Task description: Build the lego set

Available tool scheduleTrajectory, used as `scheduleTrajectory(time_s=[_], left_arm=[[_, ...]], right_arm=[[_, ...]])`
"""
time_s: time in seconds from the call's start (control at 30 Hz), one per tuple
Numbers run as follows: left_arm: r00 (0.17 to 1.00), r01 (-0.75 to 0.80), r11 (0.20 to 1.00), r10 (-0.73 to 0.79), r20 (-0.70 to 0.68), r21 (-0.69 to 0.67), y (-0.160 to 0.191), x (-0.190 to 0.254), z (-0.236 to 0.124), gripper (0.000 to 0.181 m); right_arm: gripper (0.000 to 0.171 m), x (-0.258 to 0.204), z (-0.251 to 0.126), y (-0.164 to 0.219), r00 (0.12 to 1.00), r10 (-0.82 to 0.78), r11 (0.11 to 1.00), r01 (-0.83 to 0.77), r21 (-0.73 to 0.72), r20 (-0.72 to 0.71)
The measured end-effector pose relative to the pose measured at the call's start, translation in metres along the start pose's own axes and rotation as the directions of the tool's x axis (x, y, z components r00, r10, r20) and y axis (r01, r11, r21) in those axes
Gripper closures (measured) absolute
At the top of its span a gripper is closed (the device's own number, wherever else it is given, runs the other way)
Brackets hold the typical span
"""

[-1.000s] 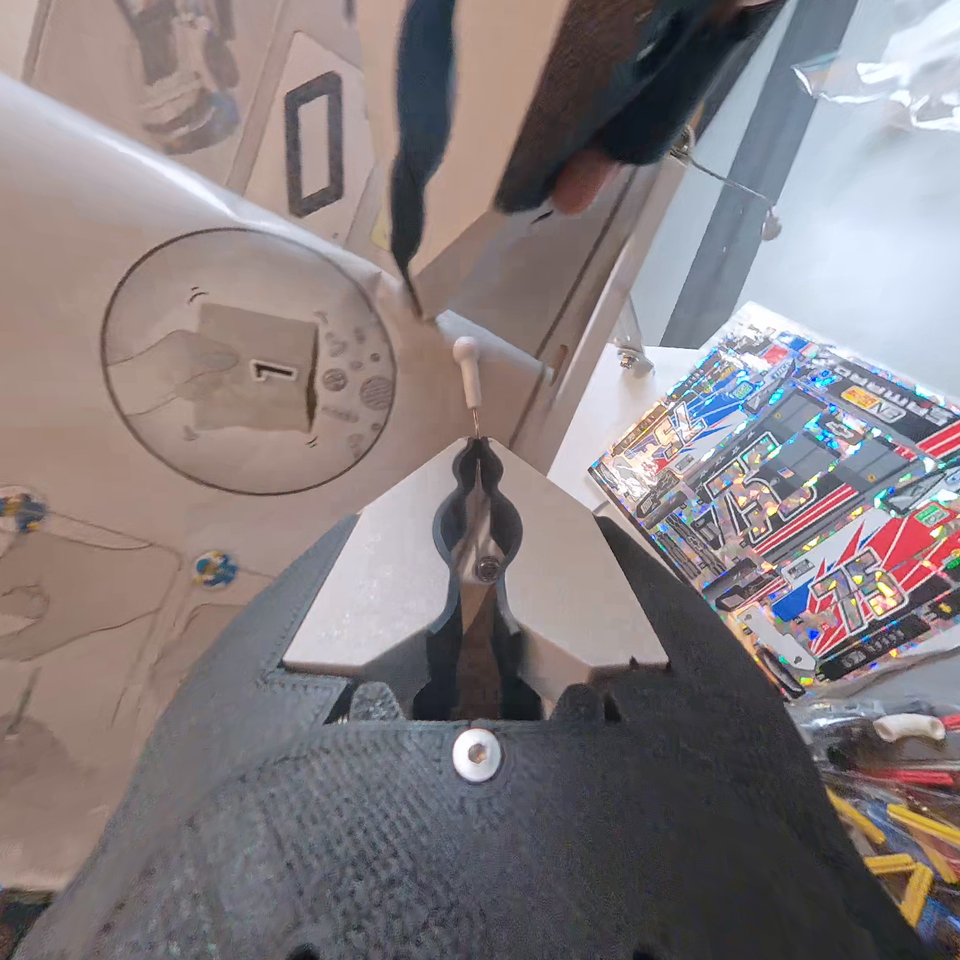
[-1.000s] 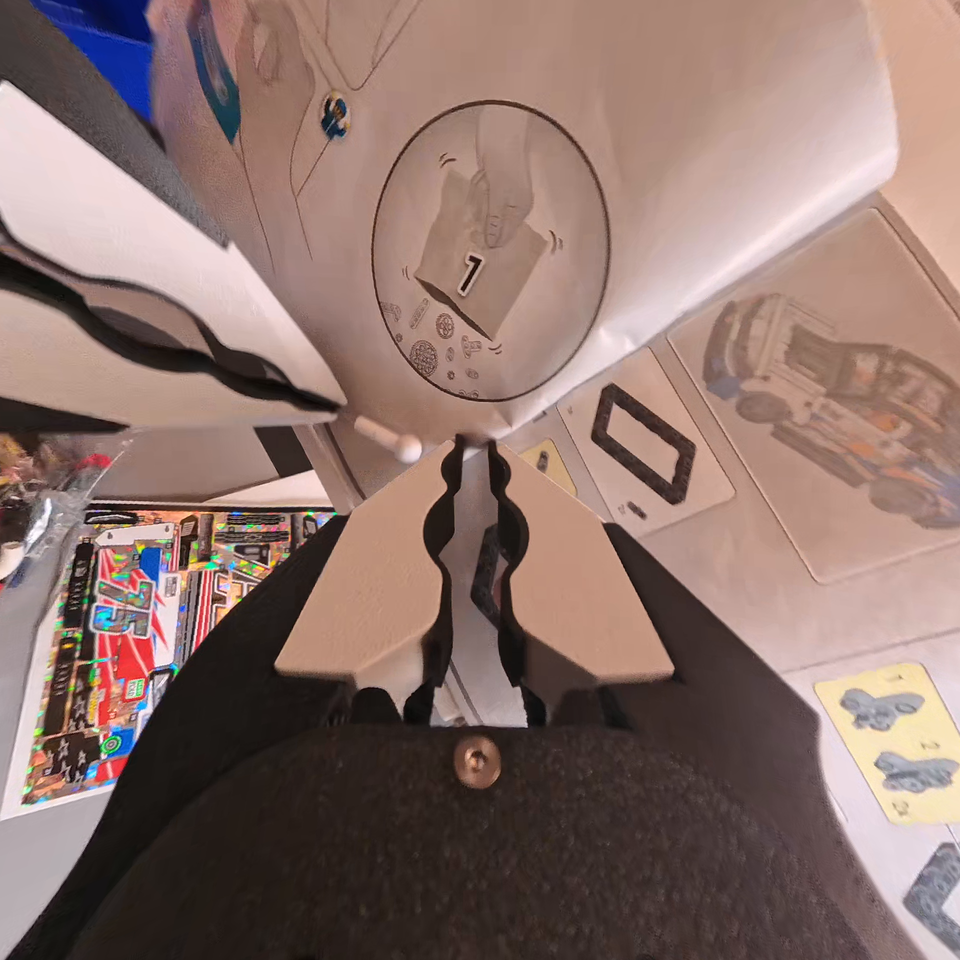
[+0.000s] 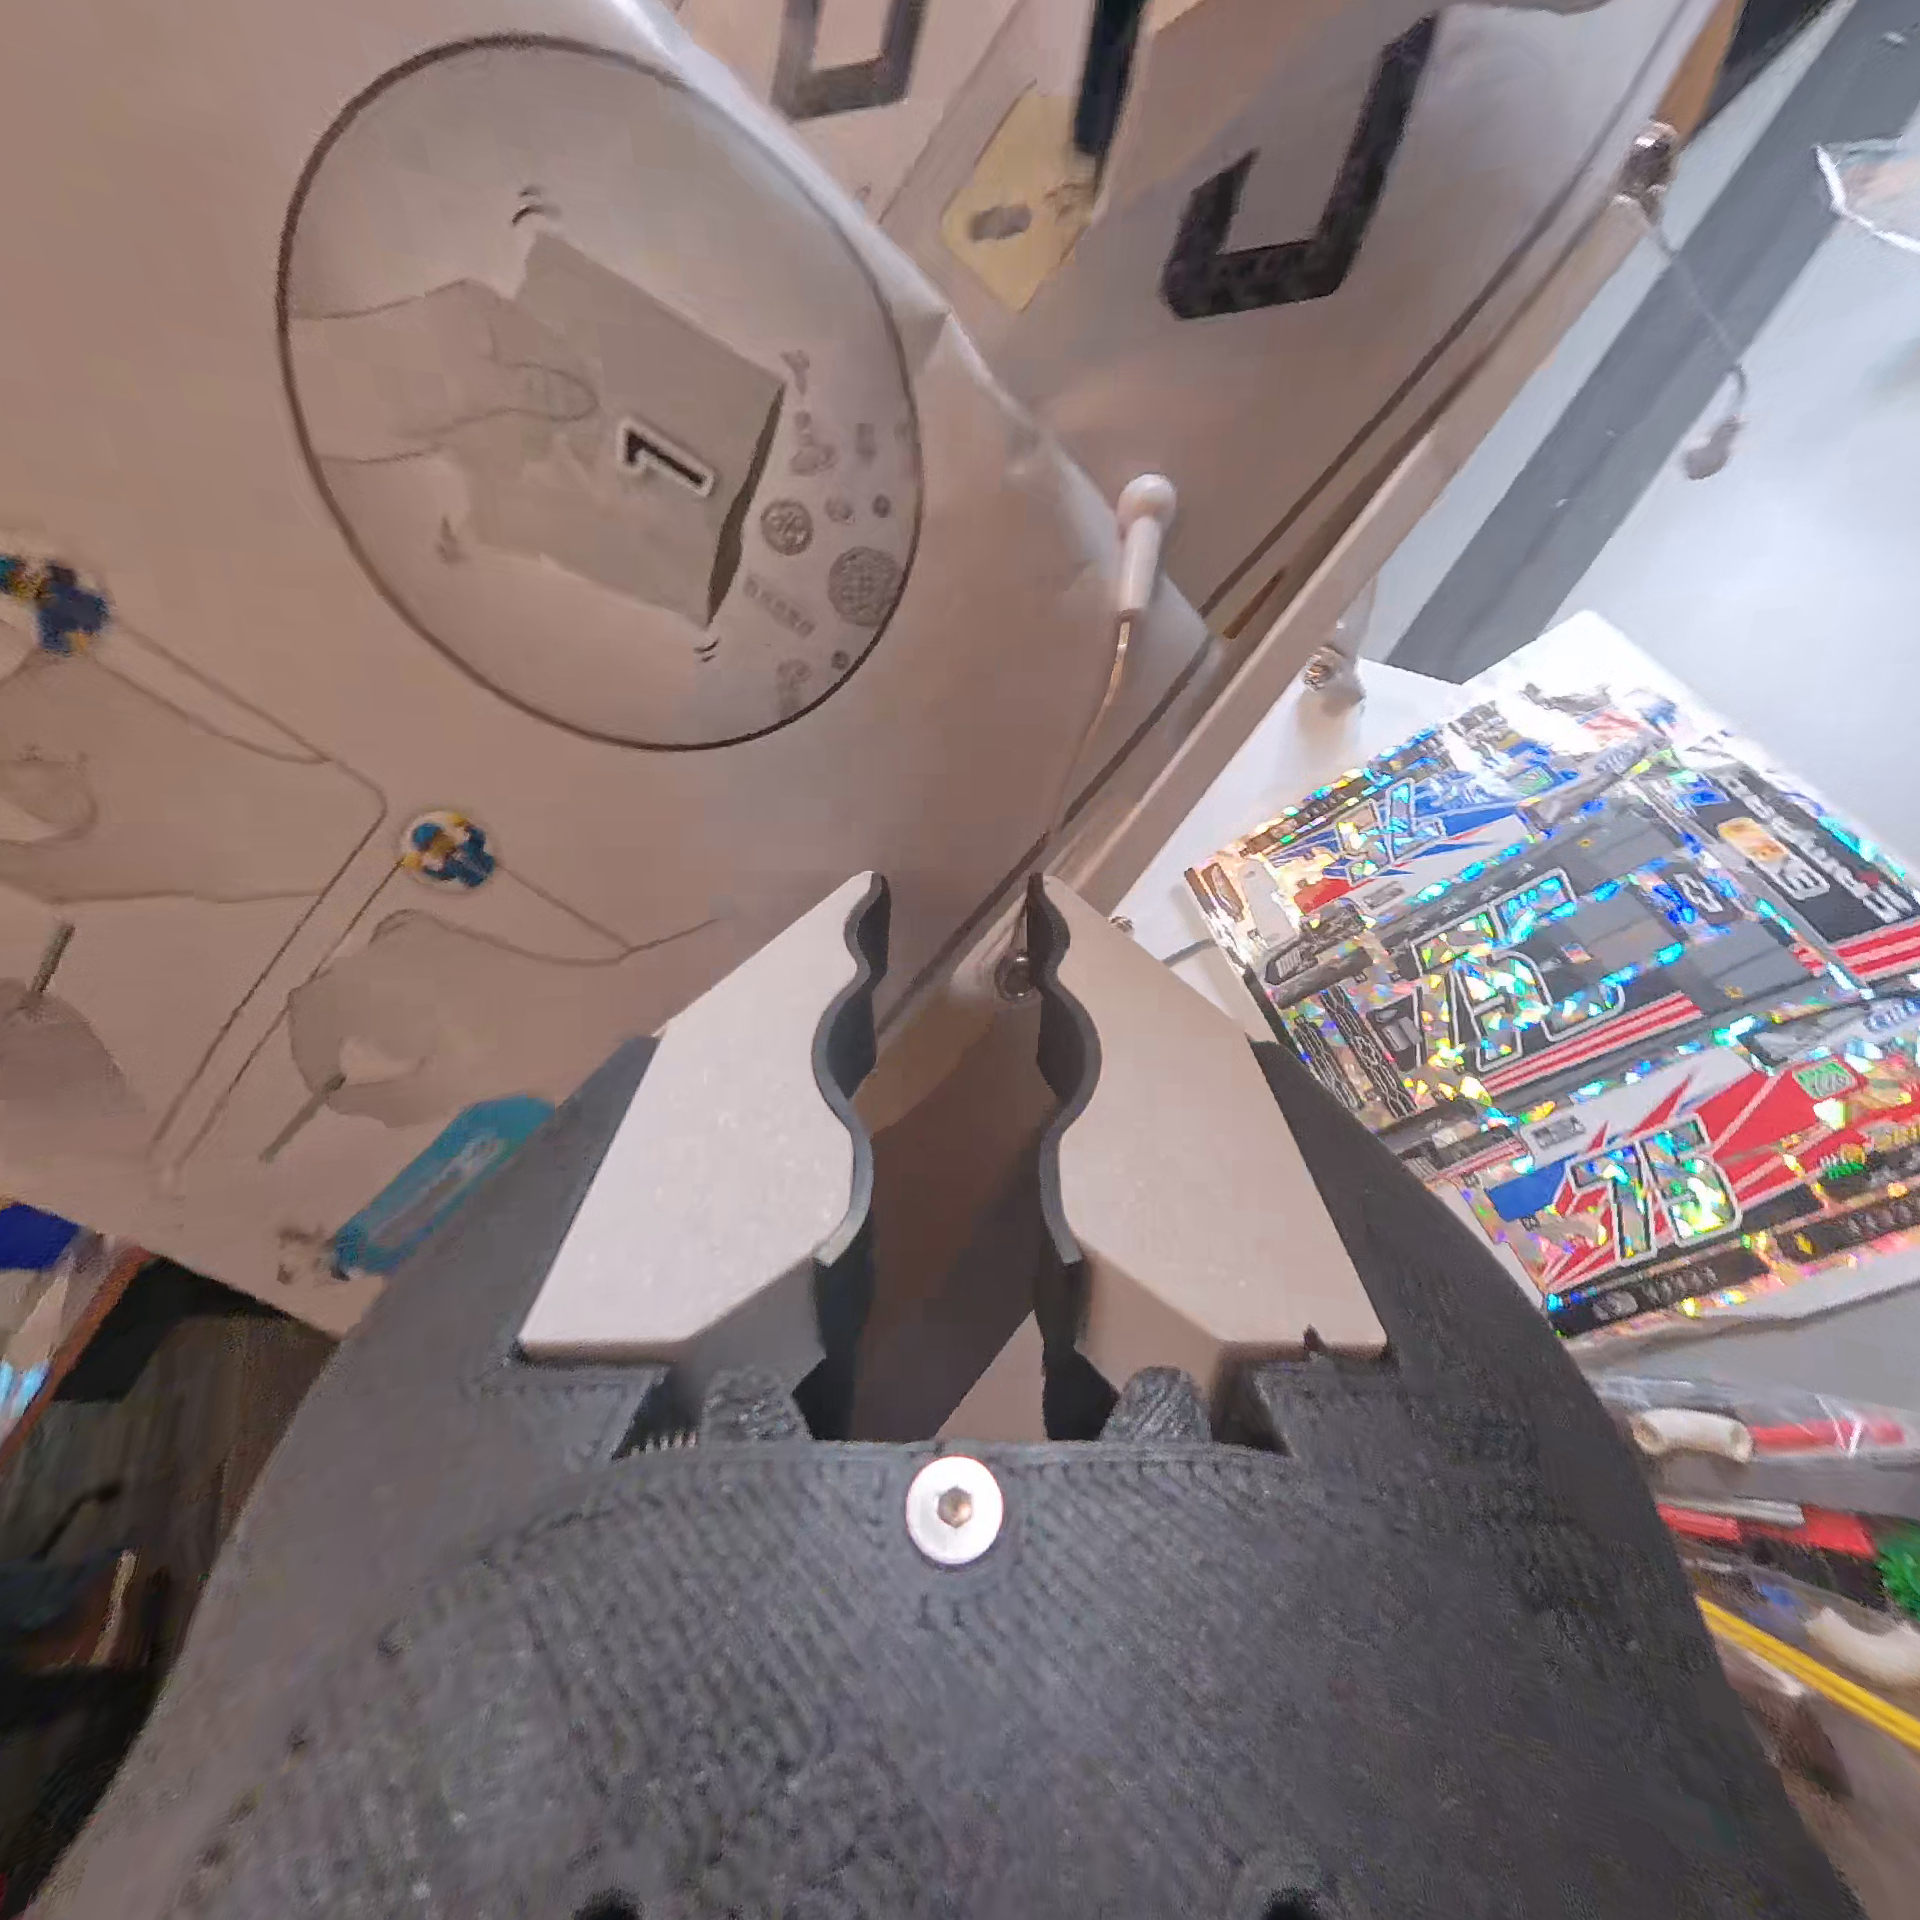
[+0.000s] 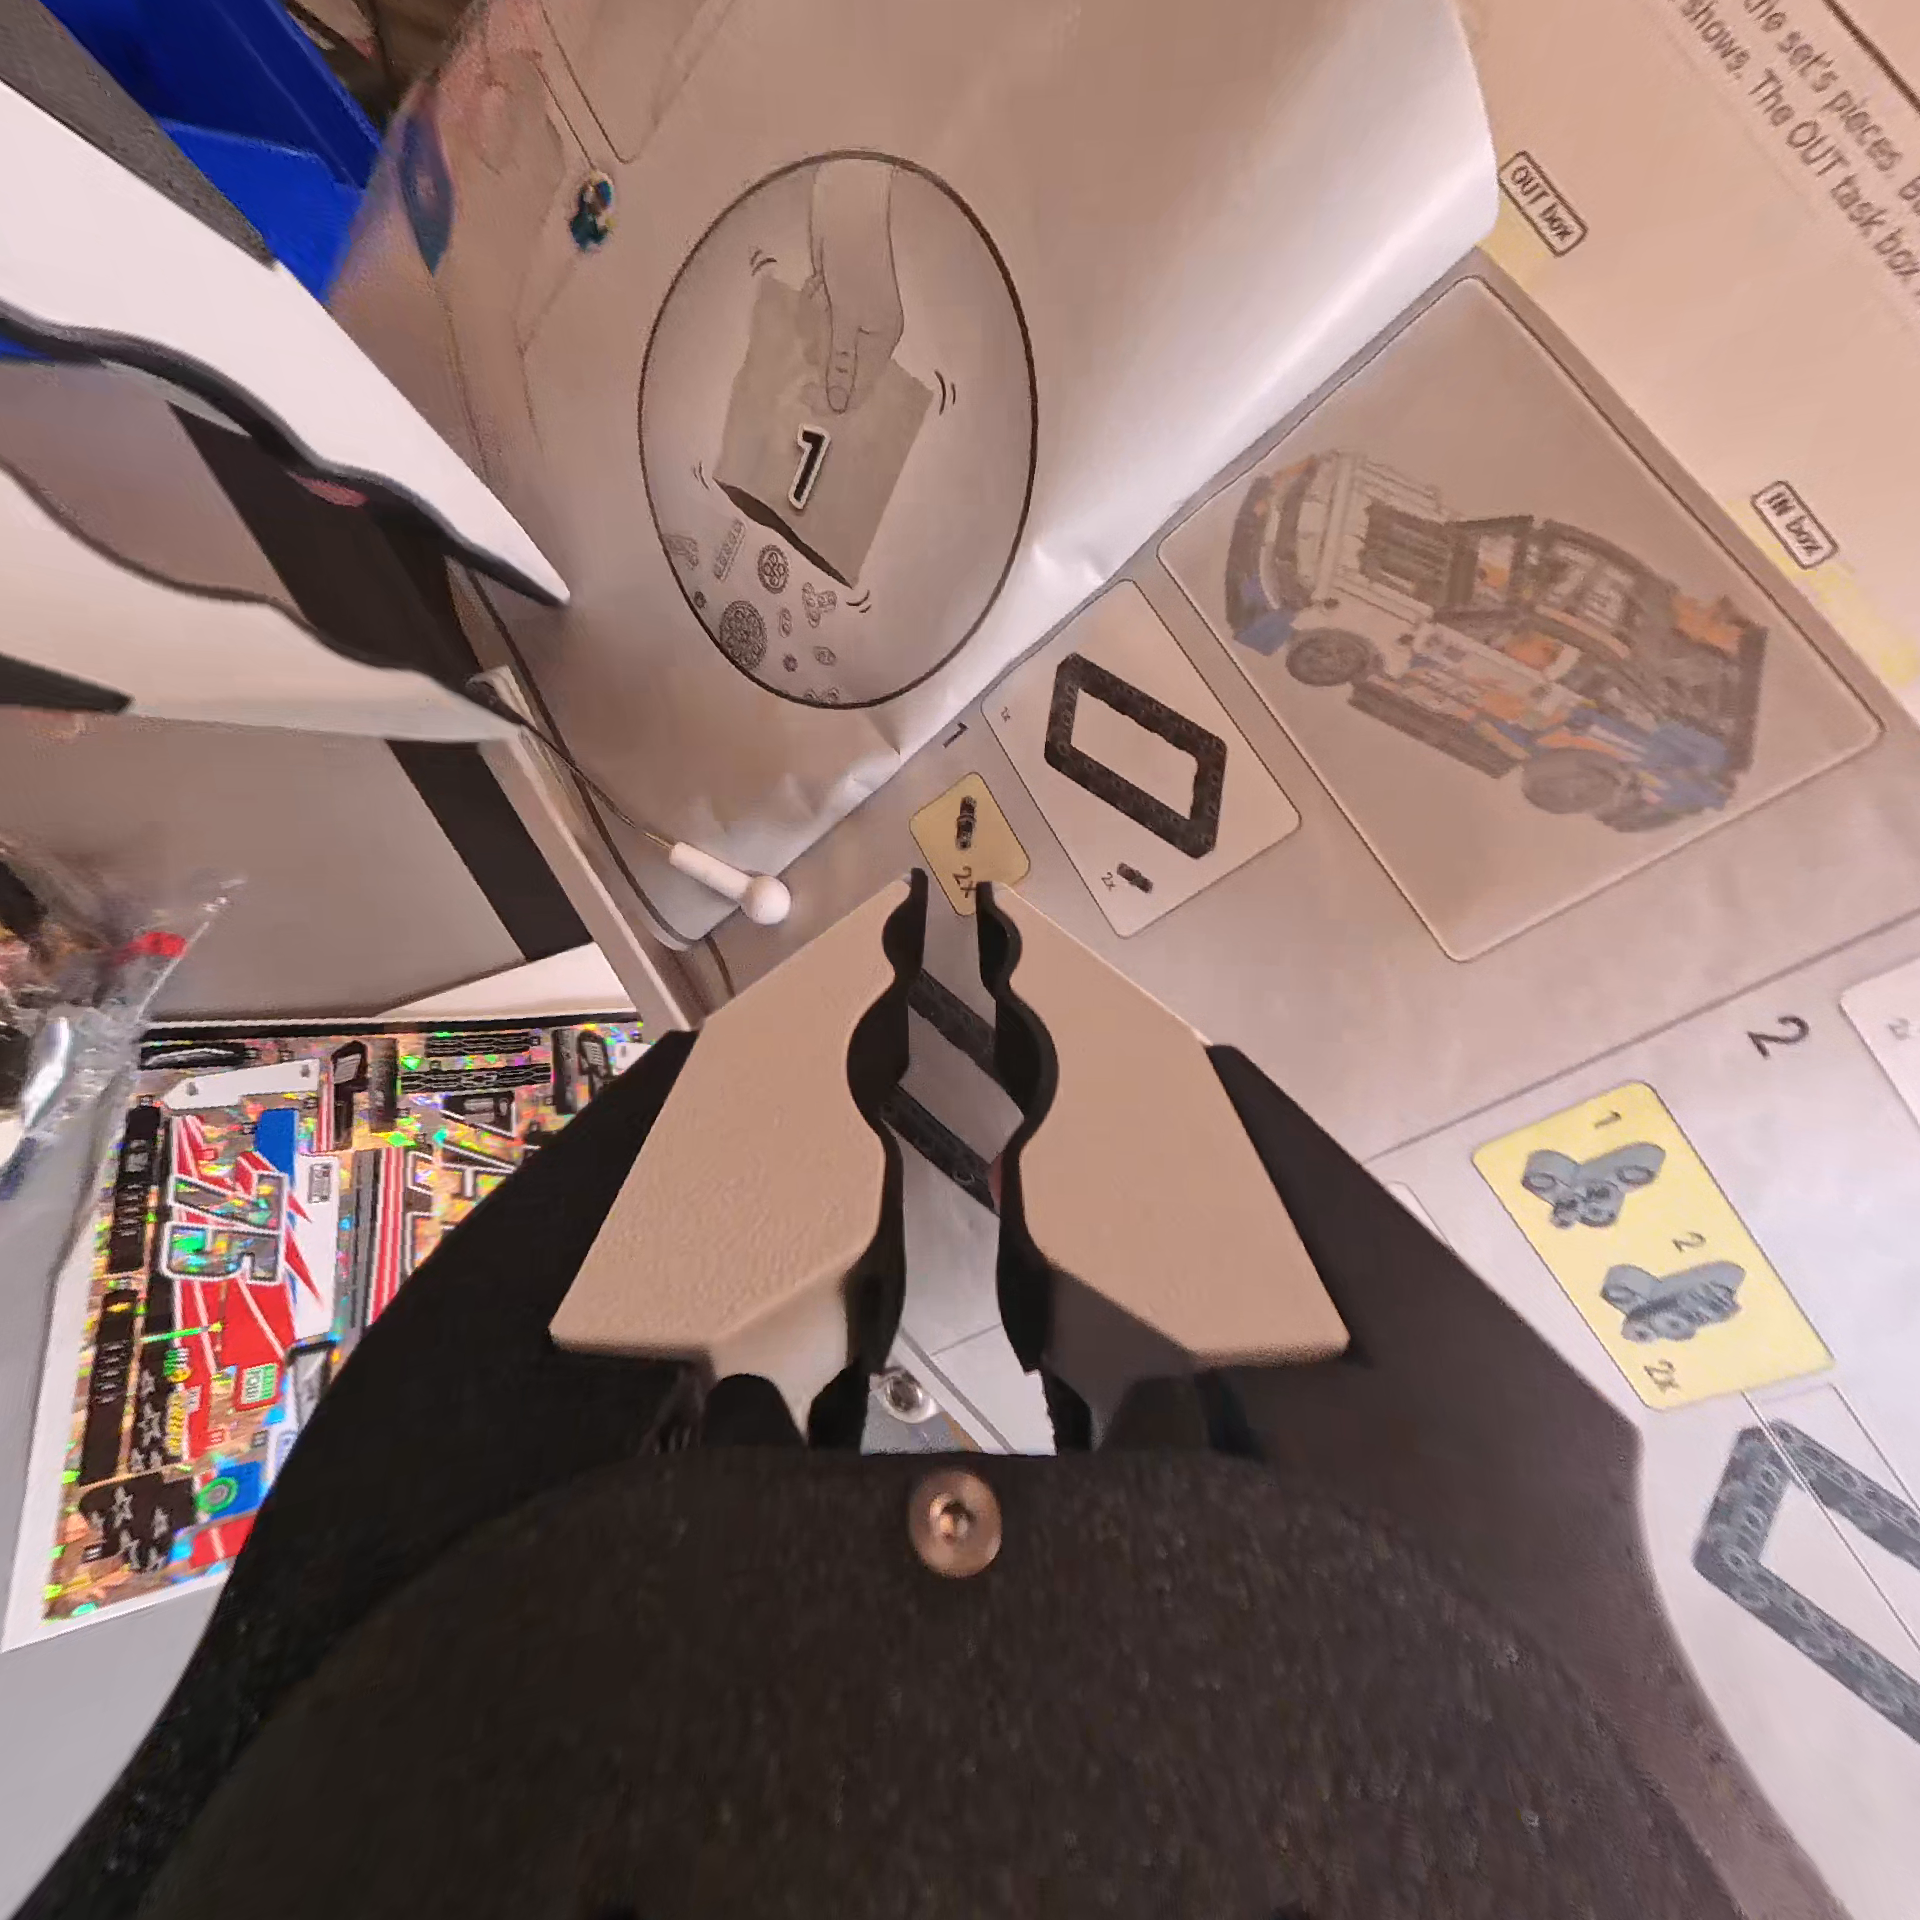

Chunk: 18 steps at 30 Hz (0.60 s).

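The manual stands propped at 12 o'clock, a wire clip pinning its page flat for reading. The left gripper gapes narrowly, empty; the right gripper is near-closed, seemingly empty. The sticker sheet lies at 3 o'clock, loose parts probably beyond

One instruction booklet, one sticker sheet

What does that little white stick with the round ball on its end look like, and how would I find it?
Start at the big open instruction booklet on its stand. Go down to the bottom corner of the curled page with the large drawn circle. There a small white pin with a ball tip lies across the page corner on a thin wire; it is the only solid white knob there, everything around it being flat printed paper.
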<state>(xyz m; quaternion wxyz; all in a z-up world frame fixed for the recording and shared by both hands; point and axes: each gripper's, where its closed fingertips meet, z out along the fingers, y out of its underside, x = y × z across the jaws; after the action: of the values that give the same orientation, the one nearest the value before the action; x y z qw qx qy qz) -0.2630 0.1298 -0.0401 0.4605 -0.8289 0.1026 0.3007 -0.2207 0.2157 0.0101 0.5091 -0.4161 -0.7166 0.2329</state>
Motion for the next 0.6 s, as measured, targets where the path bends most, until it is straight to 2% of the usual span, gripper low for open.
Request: scheduleTrajectory(time_s=[0.1, 0.13, 0.2, 0.27, 0.37, 0.43, 0.6], left_arm=[[0.982, 0.187, 0.982, -0.187, 0.001, 0.017, 0.008, -0.011, 0.001, 0.157], [0.957, 0.290, 0.957, -0.290, -0.015, 0.012, 0.014, -0.015, 0.002, 0.155], [0.867, 0.494, 0.869, -0.491, -0.084, 0.027, 0.020, -0.022, 0.003, 0.163], [0.800, 0.595, 0.803, -0.588, -0.118, 0.027, 0.024, -0.028, 0.000, 0.165], [0.724, 0.684, 0.729, -0.674, -0.143, 0.025, 0.024, -0.033, -0.009, 0.157], [0.710, 0.701, 0.712, -0.687, -0.157, 0.052, 0.017, -0.032, -0.019, 0.151], [0.818, 0.572, 0.806, -0.550, -0.166, 0.149, -0.011, -0.004, -0.042, 0.149]], right_arm=[[0.169, 0.005, -0.004, 0.006, 0.999, -0.016, 1.000, 0.015, -0.025, -0.034], [0.171, 0.007, -0.005, 0.008, 0.999, -0.029, 0.999, 0.028, -0.032, -0.042], [0.168, 0.007, -0.005, 0.010, 0.999, -0.026, 0.999, 0.025, -0.039, -0.043], [0.166, 0.006, -0.005, 0.010, 0.999, -0.015, 0.999, 0.014, -0.041, -0.043], [0.163, 0.003, -0.007, 0.010, 0.999, -0.010, 1.000, 0.009, -0.024, -0.032], [0.161, -0.001, -0.014, 0.011, 1.000, 0.024, 1.000, -0.024, 0.003, -0.019], [0.159, -0.007, -0.058, 0.033, 0.988, 0.157, 0.980, -0.155, 0.128, -0.009]])
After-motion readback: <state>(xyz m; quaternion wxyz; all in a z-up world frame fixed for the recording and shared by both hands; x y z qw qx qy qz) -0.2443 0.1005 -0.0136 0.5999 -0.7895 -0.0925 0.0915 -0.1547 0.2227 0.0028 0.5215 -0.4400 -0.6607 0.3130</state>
